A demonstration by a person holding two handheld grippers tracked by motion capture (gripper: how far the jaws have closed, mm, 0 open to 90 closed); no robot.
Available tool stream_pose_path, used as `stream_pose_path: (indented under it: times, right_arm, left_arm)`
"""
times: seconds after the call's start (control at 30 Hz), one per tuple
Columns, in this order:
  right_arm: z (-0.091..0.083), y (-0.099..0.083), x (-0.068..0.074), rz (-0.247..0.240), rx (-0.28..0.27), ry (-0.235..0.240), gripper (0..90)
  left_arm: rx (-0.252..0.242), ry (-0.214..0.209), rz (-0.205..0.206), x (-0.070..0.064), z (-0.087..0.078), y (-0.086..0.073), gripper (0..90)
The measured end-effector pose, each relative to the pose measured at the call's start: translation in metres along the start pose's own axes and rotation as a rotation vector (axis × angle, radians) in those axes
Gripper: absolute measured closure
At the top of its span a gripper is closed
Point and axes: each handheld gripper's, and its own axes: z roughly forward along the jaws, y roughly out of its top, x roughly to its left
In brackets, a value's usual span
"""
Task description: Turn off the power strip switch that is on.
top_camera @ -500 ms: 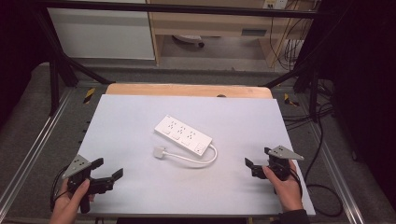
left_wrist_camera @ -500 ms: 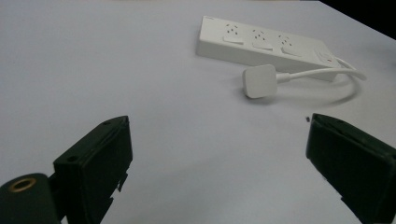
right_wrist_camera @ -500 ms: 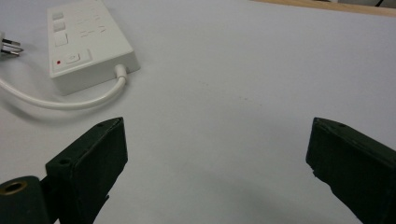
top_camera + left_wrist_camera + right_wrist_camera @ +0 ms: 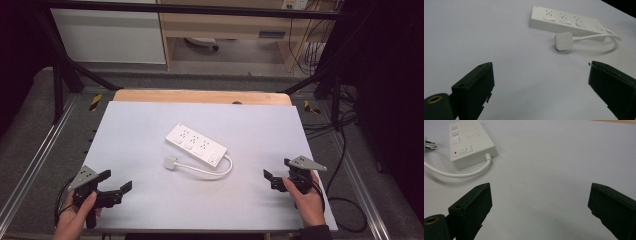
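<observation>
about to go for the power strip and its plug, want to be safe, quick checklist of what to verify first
1. Left gripper jaws open: ok, wide apart in the left gripper view.
2. Right gripper jaws open: ok.
3. Both grippers empty: ok, nothing between the jaws.
4. Power strip flat on the white table, sockets up: ok.
5. Plug free, beside the strip, not inserted: ok.
6. Cord loops from the strip's end to the plug without tangling: ok.

A white power strip (image 4: 196,144) with a white plug (image 4: 171,163) lies on a pale grey mat (image 4: 140,130).
</observation>
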Motion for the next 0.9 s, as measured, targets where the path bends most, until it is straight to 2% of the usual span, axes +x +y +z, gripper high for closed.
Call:
stream_pose_path:
  times: [0.27,0.37,0.47,0.57,0.9]
  right_arm:
    - [-0.004,0.006,0.001,0.023,0.003,0.026,5.0]
    - [-0.005,0.008,0.001,0.024,-0.011,0.019,4.3]
    - [-0.005,0.009,0.003,0.028,-0.027,-0.023,4.7]
    - [-0.004,0.011,0.004,0.033,-0.038,-0.04,4.8]
    - [-0.006,0.015,0.009,0.013,-0.049,-0.021,5.5]
  left_arm:
    - [0.018,0.005,0.006,-0.001,0.002,-0.001,6.7]
    - [0.019,0.005,0.005,0.0,0.002,-0.001,6.6]
    - [0.02,0.003,0.006,0.0,0.002,-0.001,6.6]
    - [0.022,0.003,0.006,0.0,0.002,-0.001,6.6]
    - [0.025,0.008,0.0,0.002,0.001,-0.001,6.7]
